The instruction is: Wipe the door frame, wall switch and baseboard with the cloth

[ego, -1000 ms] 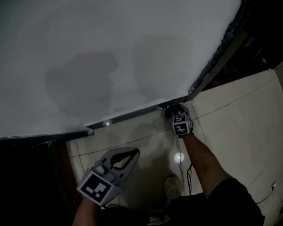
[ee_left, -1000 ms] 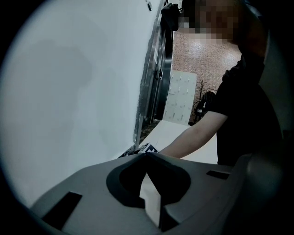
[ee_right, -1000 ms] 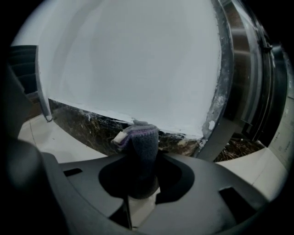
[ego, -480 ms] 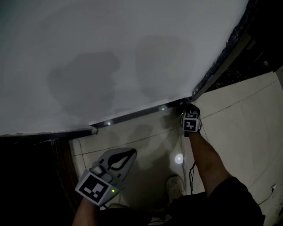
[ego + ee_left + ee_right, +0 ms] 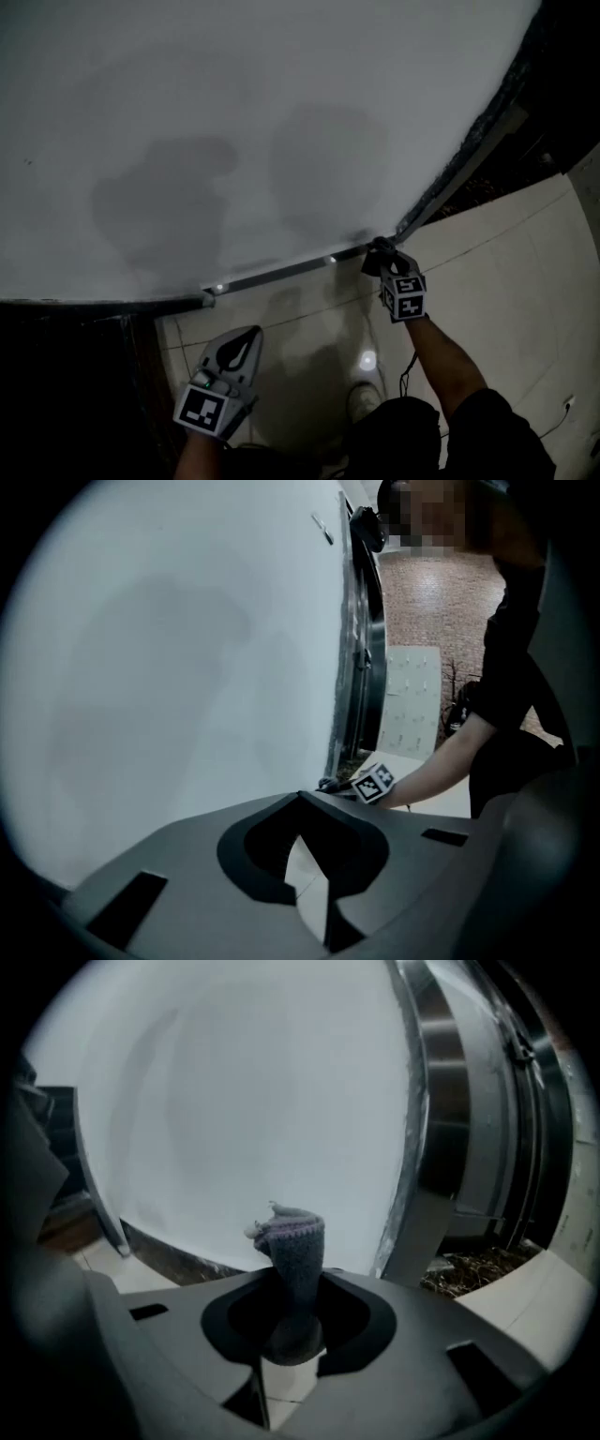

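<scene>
The cloth (image 5: 292, 1241), a grey knitted wad, is pinched between the jaws of the right gripper (image 5: 379, 255) and sticks out past their tips. It sits low at the corner where the dark baseboard (image 5: 281, 274) meets the foot of the door frame (image 5: 459, 169). Whether it touches either edge cannot be made out. The white wall (image 5: 281, 112) rises bare above the baseboard. Pale floor tiles (image 5: 506, 272) lie open to the right of the arm. The left gripper (image 5: 251, 336) hangs well apart over the floor, short of the baseboard's left end, its jaws pressed together on nothing.
</scene>
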`<state>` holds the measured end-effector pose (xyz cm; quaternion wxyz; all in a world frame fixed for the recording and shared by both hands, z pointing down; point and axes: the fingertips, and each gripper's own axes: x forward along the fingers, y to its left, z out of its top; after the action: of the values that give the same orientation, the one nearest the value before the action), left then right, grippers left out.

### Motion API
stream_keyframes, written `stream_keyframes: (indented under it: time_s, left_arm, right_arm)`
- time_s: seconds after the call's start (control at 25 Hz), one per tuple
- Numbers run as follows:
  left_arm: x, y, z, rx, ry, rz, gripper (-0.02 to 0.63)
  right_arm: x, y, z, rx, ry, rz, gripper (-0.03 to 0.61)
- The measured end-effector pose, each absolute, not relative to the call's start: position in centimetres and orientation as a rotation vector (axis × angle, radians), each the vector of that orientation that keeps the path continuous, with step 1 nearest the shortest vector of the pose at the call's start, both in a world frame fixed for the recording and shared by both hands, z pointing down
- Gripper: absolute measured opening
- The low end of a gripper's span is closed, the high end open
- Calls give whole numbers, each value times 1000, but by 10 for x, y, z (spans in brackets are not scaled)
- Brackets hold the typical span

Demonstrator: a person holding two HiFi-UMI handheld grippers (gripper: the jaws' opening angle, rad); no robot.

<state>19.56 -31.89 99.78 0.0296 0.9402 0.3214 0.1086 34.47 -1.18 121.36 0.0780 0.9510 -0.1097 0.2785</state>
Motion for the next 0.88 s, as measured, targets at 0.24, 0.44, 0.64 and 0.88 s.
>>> stream_keyframes:
  time_s: [0.24, 0.44, 0.64, 0.88]
  left_arm:
    - [169, -369, 843, 2756, 670, 203, 0]
    - [154, -425, 696, 2667, 496, 153, 0]
    - [158, -460, 637, 2635, 370, 89, 0]
    - [128, -481, 527, 2771, 278, 4, 0]
  right_arm:
    - [271, -34, 1011, 2991, -403, 692, 94]
    - [237, -36, 821, 3031, -430, 568, 94]
    - [259, -40, 701, 3006, -473, 405, 94]
    - [248, -46, 559, 3114, -540, 250, 94]
